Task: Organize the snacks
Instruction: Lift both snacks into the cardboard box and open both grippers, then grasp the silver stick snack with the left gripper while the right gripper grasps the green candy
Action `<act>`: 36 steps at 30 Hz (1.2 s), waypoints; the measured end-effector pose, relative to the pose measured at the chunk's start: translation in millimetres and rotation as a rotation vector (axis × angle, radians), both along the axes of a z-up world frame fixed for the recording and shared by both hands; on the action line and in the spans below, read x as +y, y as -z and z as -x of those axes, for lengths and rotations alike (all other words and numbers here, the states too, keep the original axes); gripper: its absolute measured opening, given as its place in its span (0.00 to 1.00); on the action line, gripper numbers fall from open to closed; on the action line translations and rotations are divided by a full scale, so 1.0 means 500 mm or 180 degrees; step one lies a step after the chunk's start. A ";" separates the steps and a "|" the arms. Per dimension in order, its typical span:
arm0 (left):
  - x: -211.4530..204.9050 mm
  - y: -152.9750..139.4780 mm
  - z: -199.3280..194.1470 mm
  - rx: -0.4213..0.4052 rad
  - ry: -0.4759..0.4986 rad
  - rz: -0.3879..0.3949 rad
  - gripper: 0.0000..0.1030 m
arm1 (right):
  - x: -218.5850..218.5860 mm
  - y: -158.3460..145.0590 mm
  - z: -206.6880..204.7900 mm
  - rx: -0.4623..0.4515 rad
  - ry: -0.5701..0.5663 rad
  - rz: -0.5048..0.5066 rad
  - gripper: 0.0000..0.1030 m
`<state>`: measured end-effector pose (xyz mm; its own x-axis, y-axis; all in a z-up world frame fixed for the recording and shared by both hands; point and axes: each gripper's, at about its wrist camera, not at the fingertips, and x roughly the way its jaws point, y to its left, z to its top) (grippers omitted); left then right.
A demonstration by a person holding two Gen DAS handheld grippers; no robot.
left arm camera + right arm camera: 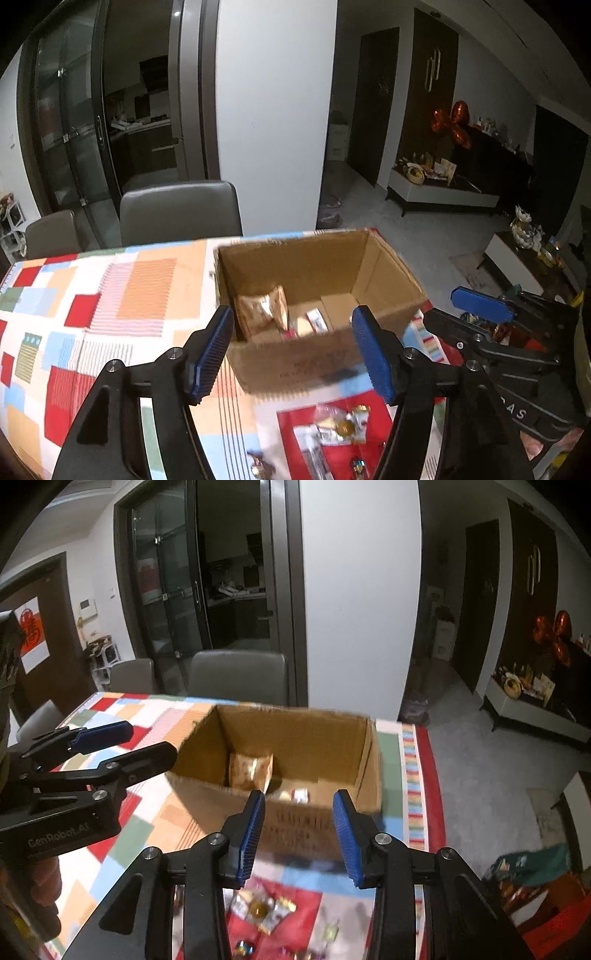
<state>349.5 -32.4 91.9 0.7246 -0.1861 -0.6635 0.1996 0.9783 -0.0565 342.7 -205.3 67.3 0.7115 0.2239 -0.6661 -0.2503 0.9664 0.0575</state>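
Observation:
An open cardboard box [291,360] stands on the patchwork tablecloth; it also shows in the right wrist view [306,821]. Inside it lie a tan snack packet [262,310] [249,770] and some small packets [314,323]. Loose wrapped snacks [341,424] [264,910] lie on the cloth in front of the box. My left gripper [293,352] is open and empty, just before the box's near wall. My right gripper [299,834] is open and empty, above the loose snacks. Each gripper shows in the other's view, the right one [487,306] and the left one [107,738].
Two grey chairs [181,210] stand at the table's far edge. The table's right edge [432,794] drops to the floor. A red basket with a green bag [532,886] sits low on the right. A low cabinet [439,192] stands across the room.

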 end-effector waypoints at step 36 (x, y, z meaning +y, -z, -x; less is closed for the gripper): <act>-0.049 0.332 0.056 0.1838 0.0291 -0.0092 0.47 | -0.085 0.311 0.012 0.1732 0.0457 -0.0027 0.34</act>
<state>321.4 -56.9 -73.9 0.2259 -0.2068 -0.9520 0.2279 0.9613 -0.1547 336.6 -248.0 -88.4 0.2896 0.1570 -0.9442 -0.0483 0.9876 0.1494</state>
